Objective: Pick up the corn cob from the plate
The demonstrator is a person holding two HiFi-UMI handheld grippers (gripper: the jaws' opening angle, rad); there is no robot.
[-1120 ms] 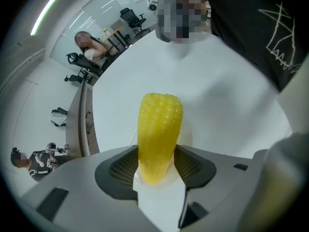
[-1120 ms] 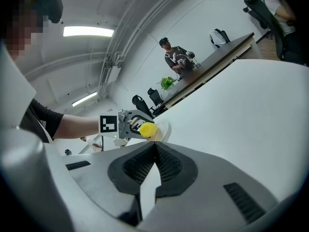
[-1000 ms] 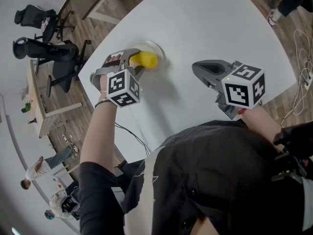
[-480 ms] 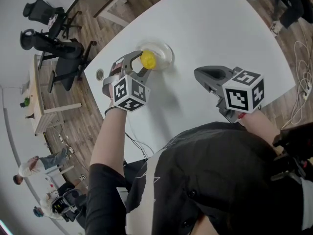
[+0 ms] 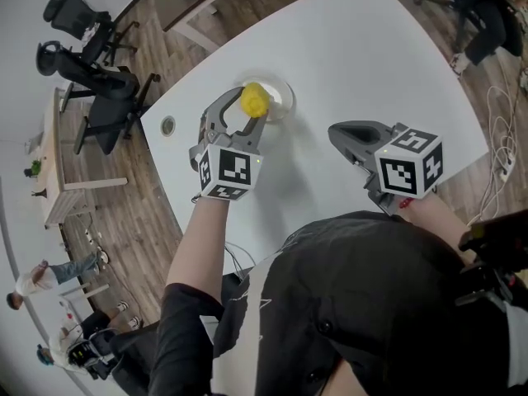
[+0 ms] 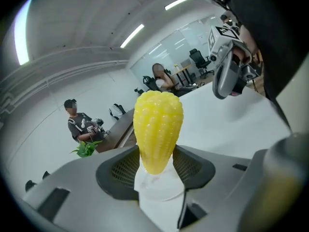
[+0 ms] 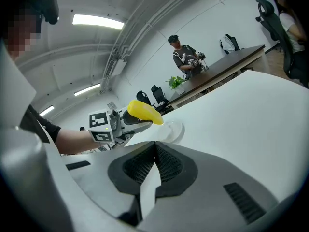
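Two tools appear, and only the left tool (image 6: 157, 164) is working. Its jaws are closed on the lower end of the corn cob (image 6: 158, 122). The ribbed pads press on either flank, and most of the cob projects beyond the tips. The right tool (image 7: 153, 149) has its jaws together and empty; in the head view it sits at centre right, well apart from the cob. In the right gripper view the cob lies at centre left, tilted. It is above and just beside the clear plate (image 7: 175, 129) without touching it, and the plate rests on the white tabletop (image 5: 371, 56). The pickup appears nearly complete. Because the grip is near one end, the cob's free length acts as a lever. Pad pressure should therefore be even and any wrist roll slow, or the smooth kernels may slip and the cob may pivot between the pads. Raising the cob straight away from the plate leaves the rim undisturbed. The idle tool belongs outside the lift path.
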